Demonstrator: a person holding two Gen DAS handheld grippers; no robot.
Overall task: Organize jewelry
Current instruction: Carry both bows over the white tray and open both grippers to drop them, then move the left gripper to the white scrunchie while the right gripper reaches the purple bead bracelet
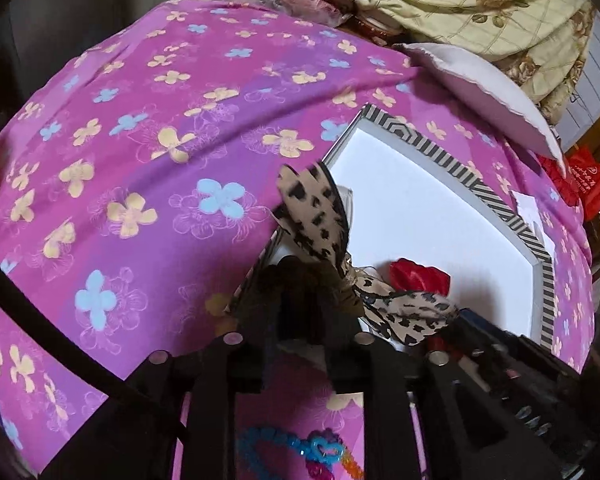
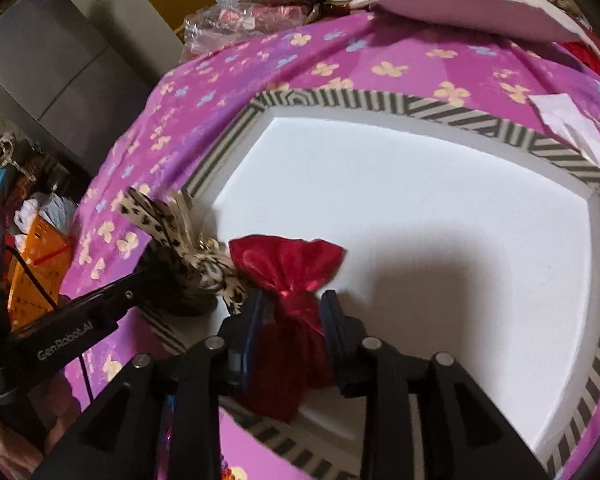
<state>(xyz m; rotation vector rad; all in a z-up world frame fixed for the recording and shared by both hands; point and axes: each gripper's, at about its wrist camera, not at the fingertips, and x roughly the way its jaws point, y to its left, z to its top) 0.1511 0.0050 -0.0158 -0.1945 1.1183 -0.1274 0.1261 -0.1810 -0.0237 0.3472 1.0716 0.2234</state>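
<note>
A white tray with a black-and-white striped rim (image 1: 496, 200) (image 2: 380, 102) lies on the pink flowered cloth. My left gripper (image 1: 300, 280) is shut on a leopard-print bow (image 1: 316, 212) and holds it over the tray's near left edge; the bow also shows in the right wrist view (image 2: 204, 256). My right gripper (image 2: 294, 312) is shut on a red drawstring pouch (image 2: 288, 264), just above the tray's near part; the pouch also shows in the left wrist view (image 1: 420, 274). A blue and pink bead bracelet (image 1: 296, 450) lies on the cloth under my left gripper.
A pale pink pillow (image 1: 484, 92) (image 2: 472, 4) lies at the back of the cloth. A white paper slip (image 2: 568, 120) sits beside the tray's far right rim. Plastic-wrapped packs (image 2: 228, 20) and a folded floral quilt (image 1: 480, 4) lie behind. An orange crate (image 2: 36, 268) stands left.
</note>
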